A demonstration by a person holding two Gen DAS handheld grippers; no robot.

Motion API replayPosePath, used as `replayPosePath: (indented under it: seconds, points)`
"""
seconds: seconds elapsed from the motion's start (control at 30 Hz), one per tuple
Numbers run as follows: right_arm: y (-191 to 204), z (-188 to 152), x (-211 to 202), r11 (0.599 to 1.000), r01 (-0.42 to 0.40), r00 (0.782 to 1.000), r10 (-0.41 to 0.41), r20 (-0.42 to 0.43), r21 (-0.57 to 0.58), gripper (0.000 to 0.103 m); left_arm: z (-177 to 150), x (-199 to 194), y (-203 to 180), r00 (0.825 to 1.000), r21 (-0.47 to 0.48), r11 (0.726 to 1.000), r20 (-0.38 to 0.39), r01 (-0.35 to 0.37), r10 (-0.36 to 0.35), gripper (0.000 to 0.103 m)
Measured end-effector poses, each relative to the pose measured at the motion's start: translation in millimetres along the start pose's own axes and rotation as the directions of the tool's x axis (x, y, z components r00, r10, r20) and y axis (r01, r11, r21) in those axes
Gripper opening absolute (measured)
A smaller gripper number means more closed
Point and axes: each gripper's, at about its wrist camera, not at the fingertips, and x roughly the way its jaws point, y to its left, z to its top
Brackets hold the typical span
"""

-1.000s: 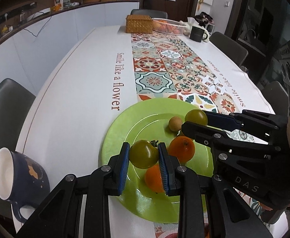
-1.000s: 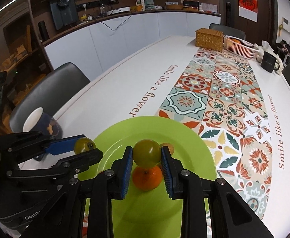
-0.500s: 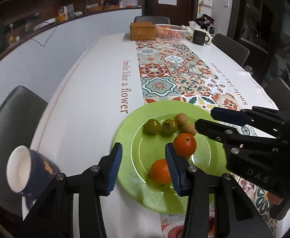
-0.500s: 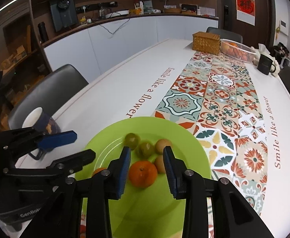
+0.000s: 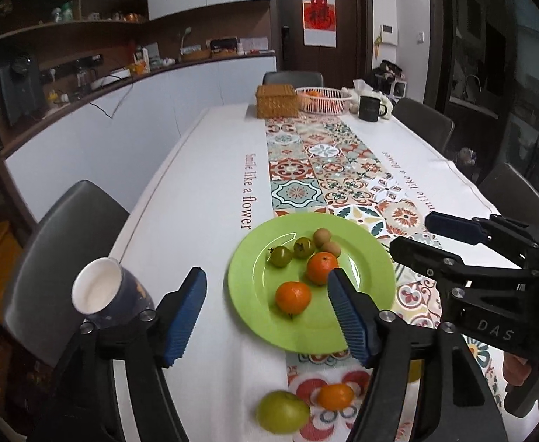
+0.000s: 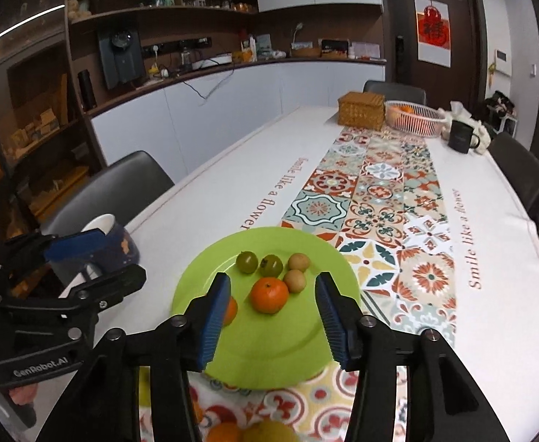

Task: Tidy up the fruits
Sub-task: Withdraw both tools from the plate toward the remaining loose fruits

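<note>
Left claw [image 5: 265, 316] and right claw [image 6: 273, 316]: both wide open, empty, above the near rim of the green plate [image 5: 365, 258]. Plate holds 2 oranges, 2 green tomatoes, 2 small brown fruits. Step, judged: between picks. Next: drop to the green apple [image 5: 282, 410] or loose orange [image 5: 335, 396] on the cloth nr the table edge, grip lightly, carry to plate.
</note>
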Motion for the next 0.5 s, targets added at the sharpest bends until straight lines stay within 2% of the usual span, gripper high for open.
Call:
replayPosePath:
  seconds: [0.27, 0.5]
  points:
    - [24, -19, -44, 1.0, 0.002, 0.998, 0.0, 0.058, -0.025, 0.059, -22, -40, 3, 0.999, -0.009, 1.0, 0.035, -0.01, 0.011, 0.076]
    - [48, -39, -56, 0.997, -0.014, 0.999, 0.018, 0.044, -0.081, 0.059, -49, -61, 8, 0.999, 0.006, 1.0, 0.041, -0.024, 0.024, 0.079]
